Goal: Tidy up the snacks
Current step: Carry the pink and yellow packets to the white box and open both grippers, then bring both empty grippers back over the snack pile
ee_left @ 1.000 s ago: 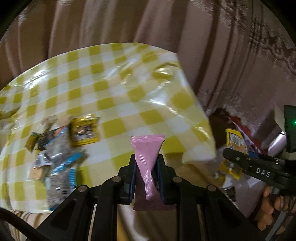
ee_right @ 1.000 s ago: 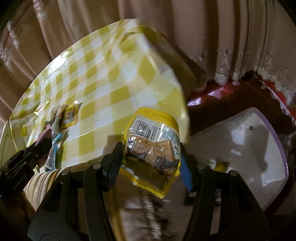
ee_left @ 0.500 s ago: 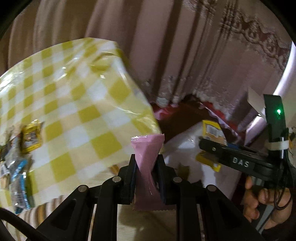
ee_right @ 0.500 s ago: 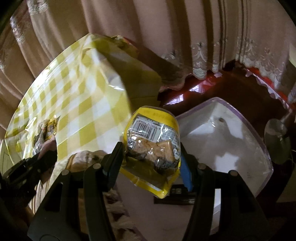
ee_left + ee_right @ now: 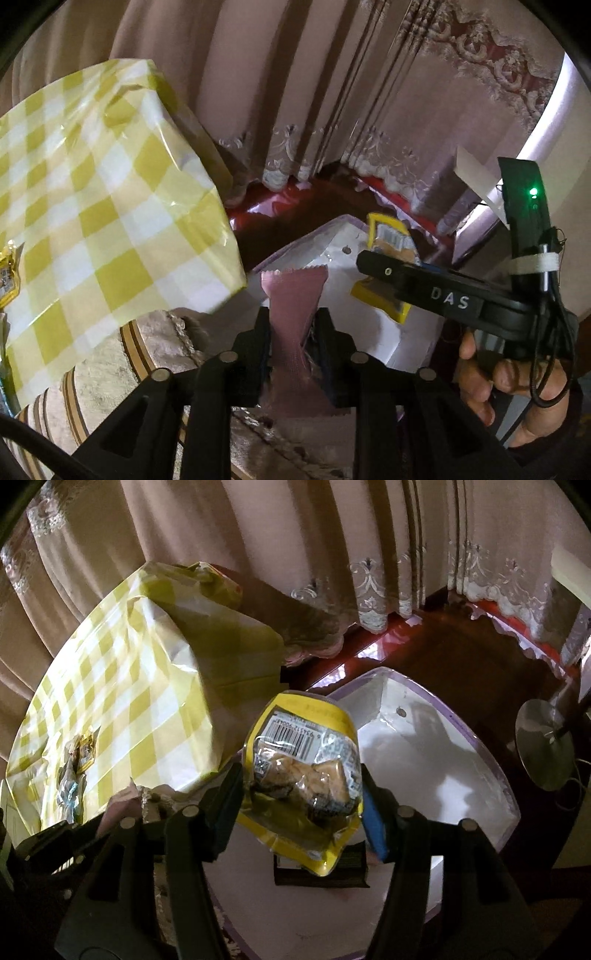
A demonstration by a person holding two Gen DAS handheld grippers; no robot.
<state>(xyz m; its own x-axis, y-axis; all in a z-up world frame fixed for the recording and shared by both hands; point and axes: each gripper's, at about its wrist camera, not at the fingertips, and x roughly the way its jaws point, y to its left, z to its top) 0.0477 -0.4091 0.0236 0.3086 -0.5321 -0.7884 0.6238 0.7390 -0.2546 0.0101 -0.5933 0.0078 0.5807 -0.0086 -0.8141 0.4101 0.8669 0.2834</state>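
Note:
My left gripper [image 5: 293, 325] is shut on a pink snack packet [image 5: 293, 306] and holds it beside the table's corner, at the near edge of a white bin [image 5: 373, 332]. My right gripper [image 5: 301, 786] is shut on a yellow snack packet [image 5: 303, 775] with a barcode, held above the white bin [image 5: 424, 760]. The yellow packet [image 5: 388, 236] and right gripper [image 5: 406, 284] also show in the left wrist view. A dark packet [image 5: 351, 867] lies in the bin under the yellow one. More snacks [image 5: 75, 764] lie on the yellow checked table [image 5: 122, 686].
The bin stands on a dark red floor [image 5: 454, 646] below the table's right edge. Curtains [image 5: 332, 554] hang behind. A round metal stand base [image 5: 545, 746] sits right of the bin. A striped cushion [image 5: 110, 354] lies under the table edge.
Both grippers have swung right, away from the table top and toward the white bin, each still holding its packet. The bin now fills more of both views.

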